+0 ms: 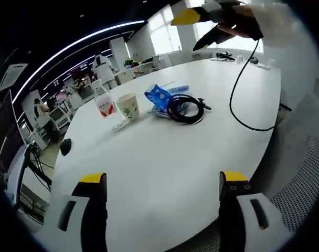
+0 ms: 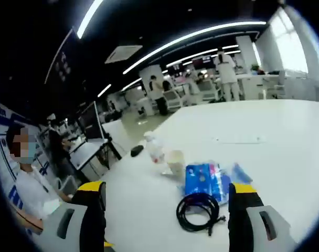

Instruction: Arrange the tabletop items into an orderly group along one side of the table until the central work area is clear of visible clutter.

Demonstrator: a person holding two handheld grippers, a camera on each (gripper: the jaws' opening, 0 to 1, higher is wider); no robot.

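Both sets of jaws are spread wide with nothing in them, left gripper (image 1: 162, 191) and right gripper (image 2: 170, 202) hanging over the white table (image 1: 165, 168), where the cup (image 1: 128, 106) sits with a bottle (image 1: 103, 101) just beside it, what looks like a blue packet (image 1: 160, 98) on its other side and a coiled black cable (image 1: 185, 109) just past that.

Right gripper (image 2: 167, 210) above the white table (image 2: 264, 168), jaws spread wide with nothing between the yellow-tipped fingers (image 2: 91, 197). Between them lies a coiled black cable (image 2: 198, 211); just beyond it, toward the right finger, a blue packet (image 2: 204, 178). Farther ahead stand a paper cup (image 2: 175, 160) and a clear bottle (image 2: 154, 149), side by side.
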